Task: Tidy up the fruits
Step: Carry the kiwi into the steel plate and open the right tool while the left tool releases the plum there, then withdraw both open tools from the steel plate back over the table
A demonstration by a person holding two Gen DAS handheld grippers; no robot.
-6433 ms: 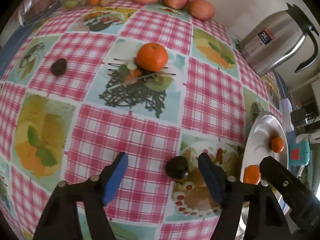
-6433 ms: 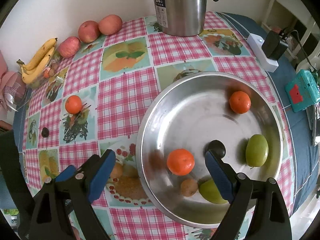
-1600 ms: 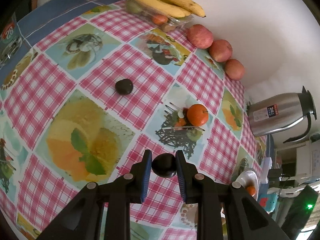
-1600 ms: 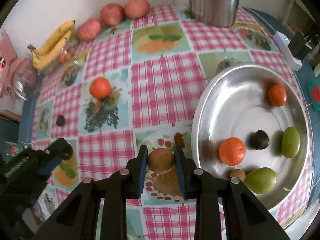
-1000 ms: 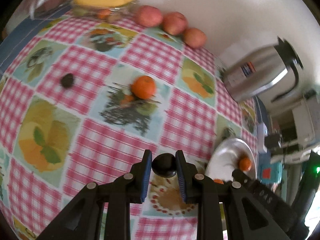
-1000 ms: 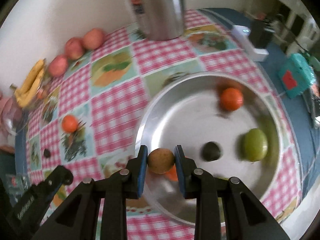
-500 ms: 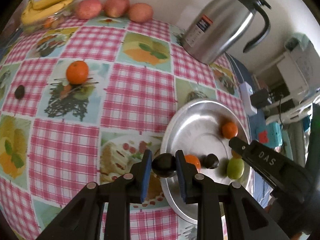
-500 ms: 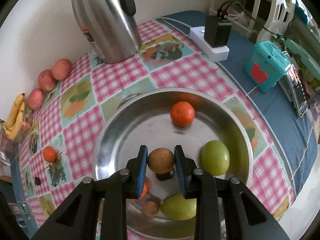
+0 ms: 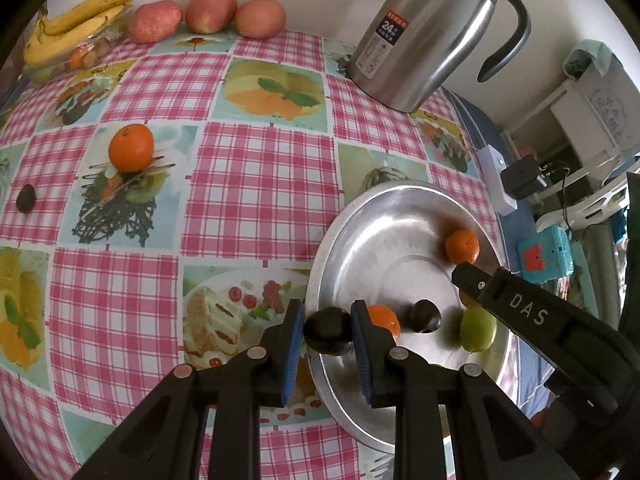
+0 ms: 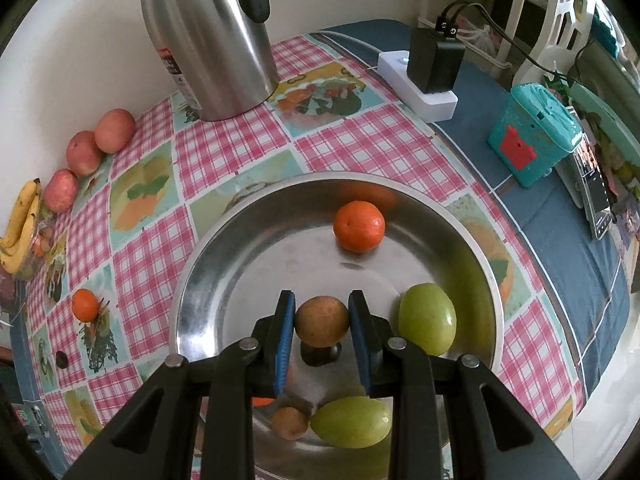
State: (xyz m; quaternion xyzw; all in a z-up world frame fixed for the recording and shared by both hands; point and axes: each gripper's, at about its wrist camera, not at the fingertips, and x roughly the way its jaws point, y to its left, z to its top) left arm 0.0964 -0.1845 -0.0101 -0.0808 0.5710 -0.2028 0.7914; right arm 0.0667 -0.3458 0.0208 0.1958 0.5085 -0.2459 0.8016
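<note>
Two hand-held grippers clamp fruit: left hand-held gripper (image 9: pixel 327 334) dark fruit (image 9: pixel 328 331), right hand-held gripper (image 10: pixel 321 326) brown fruit (image 10: pixel 321 322).

Bowl (image 10: pixel 200 280): brushed metal, reflective. Kettle (image 10: pixel 208 40), top of frame: shiny steel, black plastic handle. Tablecloth (image 9: pixel 260 184): glossy, smooth. Gripper pads (image 10: pixel 285 332): blue, ribbed. Green fruit (image 10: pixel 427 319): smooth, waxy.

Table under a checked fruit-print tablecloth (image 9: pixel 256 184)

Left of the steel bowl (image 9: pixel 352 232): tangerine (image 9: pixel 131 147), small dark fruit (image 9: pixel 26 198); kettle (image 9: pixel 424 32) behind it.

bananas (image 10: pixel 18 236) cut off, dark fruit (image 10: pixel 320 352) half hidden
</note>
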